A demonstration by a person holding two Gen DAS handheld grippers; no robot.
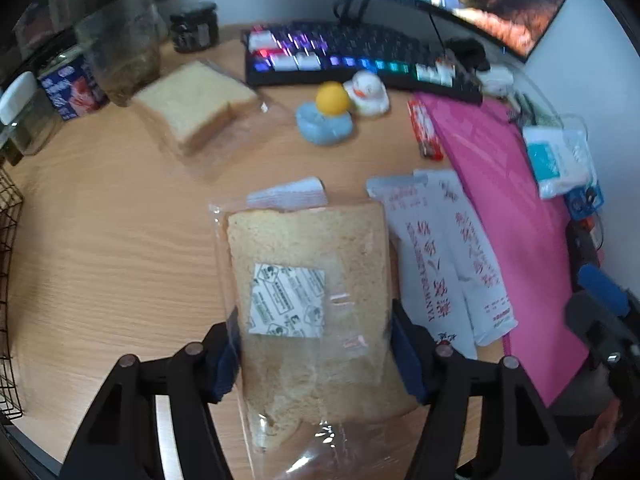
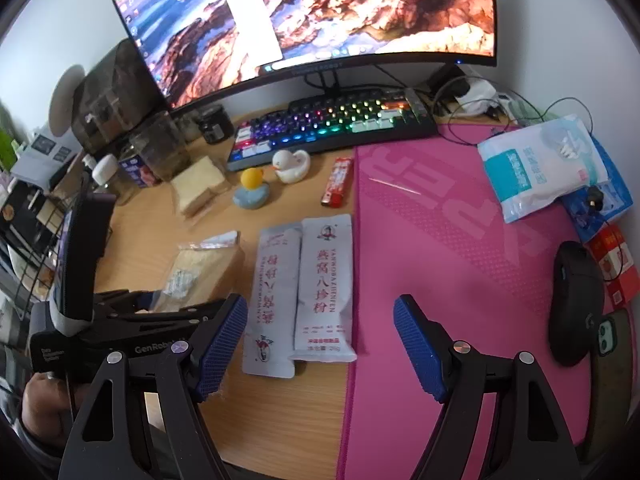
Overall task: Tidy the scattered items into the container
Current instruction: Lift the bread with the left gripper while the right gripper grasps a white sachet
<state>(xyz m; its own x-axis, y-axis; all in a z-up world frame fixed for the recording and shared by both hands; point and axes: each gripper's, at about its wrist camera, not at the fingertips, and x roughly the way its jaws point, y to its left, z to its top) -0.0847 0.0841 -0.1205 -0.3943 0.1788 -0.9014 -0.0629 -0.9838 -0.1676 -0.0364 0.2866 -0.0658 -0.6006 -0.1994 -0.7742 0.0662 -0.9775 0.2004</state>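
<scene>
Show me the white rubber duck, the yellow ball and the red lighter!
White rubber duck (image 2: 291,165), right wrist view, on its body.
Round yellow ball (image 2: 251,179), right wrist view, on its middle.
Red plastic lighter (image 2: 338,182), right wrist view, on its label.

Home office desk: monitor (image 2: 304,20), backlit keyboard (image 2: 332,128), mouse (image 2: 576,304).

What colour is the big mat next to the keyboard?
Pink. The mat shows best in the right wrist view.
</scene>
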